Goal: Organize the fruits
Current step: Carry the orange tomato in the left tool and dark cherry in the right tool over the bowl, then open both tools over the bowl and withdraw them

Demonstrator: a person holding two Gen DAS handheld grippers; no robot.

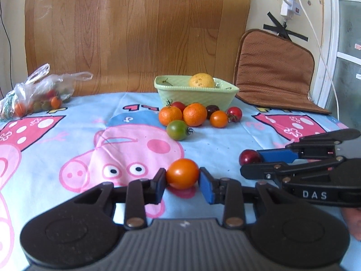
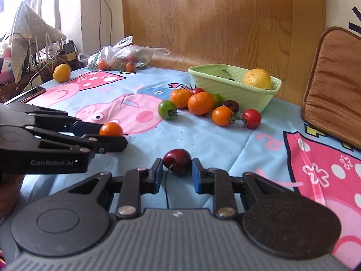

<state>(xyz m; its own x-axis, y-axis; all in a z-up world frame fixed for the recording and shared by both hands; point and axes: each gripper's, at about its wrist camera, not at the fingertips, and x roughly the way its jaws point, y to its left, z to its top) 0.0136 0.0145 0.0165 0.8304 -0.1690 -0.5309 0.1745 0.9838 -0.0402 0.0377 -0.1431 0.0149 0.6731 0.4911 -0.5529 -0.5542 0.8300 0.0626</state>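
Both grippers are angled down toward the cartoon-print tablecloth [image 1: 67,140], low and side by side near its front edge.

Left gripper [image 1: 182,181]: clenched on an orange tomato [image 1: 182,173]. Both pads press the fruit's sides; the tomato sits at or just above the cloth, and contact underneath cannot be confirmed. In the right wrist view the same tomato shows between the fingers at the left.

Right gripper [image 2: 177,172]: clenched on a dark red cherry [image 2: 177,161], one pad on each side. Its stem [image 2: 166,180] trails back toward the camera.

A part of a hand [image 1: 352,221] is visible behind the right gripper at the frame edge.

Containers:
- Green basket [image 1: 196,97], at the far side of the cloth against the wooden panel [image 1: 135,33]. It holds one yellow citrus fruit [image 1: 201,80] at its right end and a loose stem; the rest of its interior is hidden by the rim.
- Clear plastic bag [image 1: 38,90], far left, lying slumped, with small red, orange and green tomatoes inside.

Loose fruit: a cluster [image 1: 196,115] just in front of the basket, comprising two mandarins, a green tomato, and orange, red and dark tomatoes, several touching. A second yellow fruit [image 2: 61,73] lies alone near the cloth's far left edge.

A brown cushion [image 1: 273,72] leans beside the basket.
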